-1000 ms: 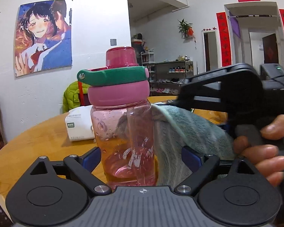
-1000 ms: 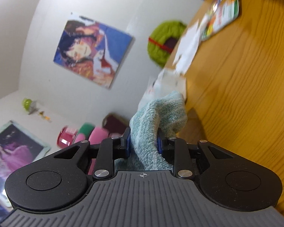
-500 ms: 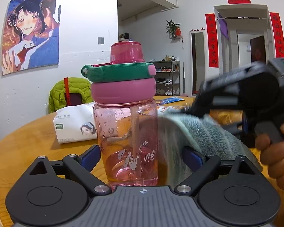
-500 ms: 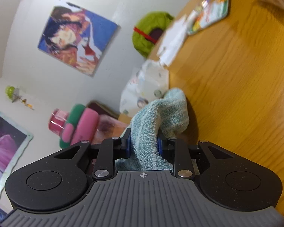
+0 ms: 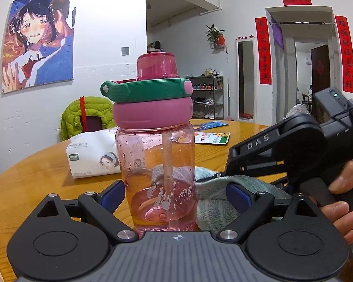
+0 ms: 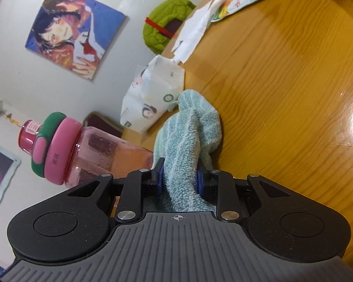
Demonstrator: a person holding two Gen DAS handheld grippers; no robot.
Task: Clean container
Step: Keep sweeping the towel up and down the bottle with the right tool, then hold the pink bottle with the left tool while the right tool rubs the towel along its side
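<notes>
A clear pink water bottle [image 5: 156, 164] with a pink and green lid stands upright on the wooden table [image 5: 35, 183]. My left gripper [image 5: 175, 193] is open, its blue pads either side of the bottle's base, apart from it. My right gripper [image 6: 180, 179] is shut on a light blue towel [image 6: 190, 136]. In the left wrist view the right gripper [image 5: 282, 155] lies low to the right of the bottle with the towel [image 5: 214, 202] against the bottle's lower right side. The bottle [image 6: 94, 150] shows left of the towel in the right wrist view.
A white tissue pack [image 5: 91, 157] lies behind the bottle on the left. Snack packets [image 5: 211, 136] lie further back on the table. A chair with a green jacket [image 5: 87, 115] stands behind the table. The tissue pack [image 6: 150, 96] also shows in the right wrist view.
The right gripper has moved the towel down the bottle's right side, from mid-height to near the base. The left gripper and bottle stay about where they were.
</notes>
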